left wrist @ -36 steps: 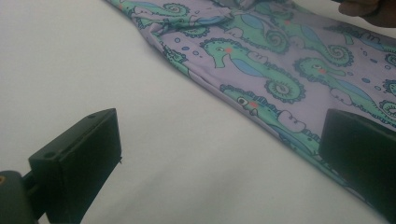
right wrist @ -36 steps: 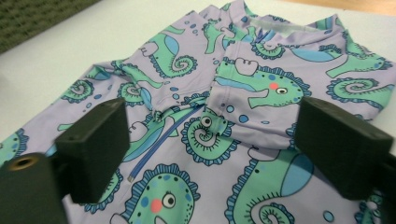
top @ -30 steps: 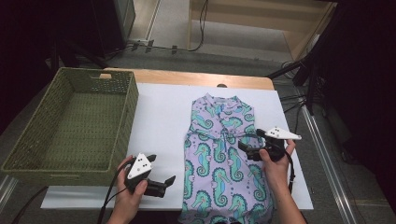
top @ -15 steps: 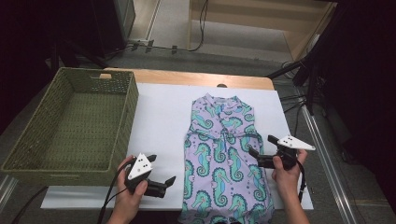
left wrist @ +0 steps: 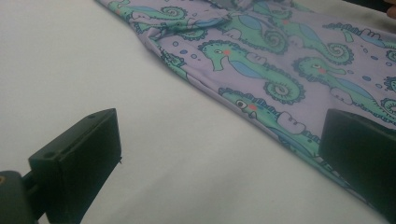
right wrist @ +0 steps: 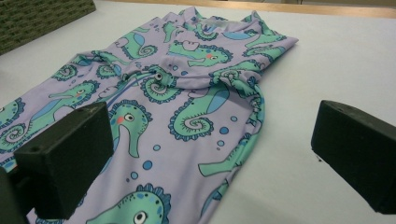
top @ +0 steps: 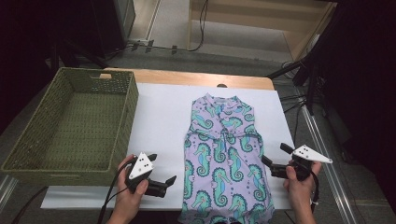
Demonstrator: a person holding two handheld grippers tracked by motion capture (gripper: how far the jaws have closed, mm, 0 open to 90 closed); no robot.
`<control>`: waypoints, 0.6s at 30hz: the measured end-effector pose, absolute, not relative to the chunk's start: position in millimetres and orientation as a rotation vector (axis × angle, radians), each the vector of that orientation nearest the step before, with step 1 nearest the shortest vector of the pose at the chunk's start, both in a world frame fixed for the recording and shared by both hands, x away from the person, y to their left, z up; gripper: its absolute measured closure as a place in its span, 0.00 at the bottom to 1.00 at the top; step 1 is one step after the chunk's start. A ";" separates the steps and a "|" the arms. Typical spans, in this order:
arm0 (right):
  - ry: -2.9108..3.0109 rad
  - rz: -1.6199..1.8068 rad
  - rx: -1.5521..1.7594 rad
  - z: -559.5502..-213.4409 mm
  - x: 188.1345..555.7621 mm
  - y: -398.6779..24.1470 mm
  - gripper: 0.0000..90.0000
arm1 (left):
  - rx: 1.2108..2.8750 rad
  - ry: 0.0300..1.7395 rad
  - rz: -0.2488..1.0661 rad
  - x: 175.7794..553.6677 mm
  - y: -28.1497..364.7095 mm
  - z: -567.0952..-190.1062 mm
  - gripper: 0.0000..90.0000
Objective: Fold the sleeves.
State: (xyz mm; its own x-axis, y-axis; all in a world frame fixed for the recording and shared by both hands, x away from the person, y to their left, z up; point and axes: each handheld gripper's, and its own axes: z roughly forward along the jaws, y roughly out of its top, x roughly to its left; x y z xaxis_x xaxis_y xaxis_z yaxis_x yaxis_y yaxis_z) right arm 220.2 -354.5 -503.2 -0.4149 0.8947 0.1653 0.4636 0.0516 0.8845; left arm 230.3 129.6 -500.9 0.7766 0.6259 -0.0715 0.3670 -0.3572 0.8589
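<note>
Lilac sleeveless dress printed with green seahorses [top: 225,163] flat on white table sheet [top: 163,121]; left gripper [top: 161,183] and right gripper [top: 273,161] flanking its lower edges, jaws wide, empty; best closed evenly on both side seams.

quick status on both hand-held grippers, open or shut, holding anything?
Left hand-held gripper: open, holding nothing, beside the purple seahorse-print fabric dress.
Right hand-held gripper: open, holding nothing, jaws astride the dress's edge.

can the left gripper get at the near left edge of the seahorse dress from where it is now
Probably yes. The left gripper sits open beside the dress, its jaws pointing at the hem edge, with bare white table cover between them.
</note>
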 end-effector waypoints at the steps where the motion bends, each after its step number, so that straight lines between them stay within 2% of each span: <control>1: 1.901 1.331 1.356 -503.7 218.3 -356.2 0.00 | 1.991 0.739 0.334 230.7 128.6 -500.5 0.00; 18: 1.843 1.268 1.376 -512.2 198.7 -380.3 0.00 | 1.962 0.702 0.346 238.7 116.6 -486.8 0.00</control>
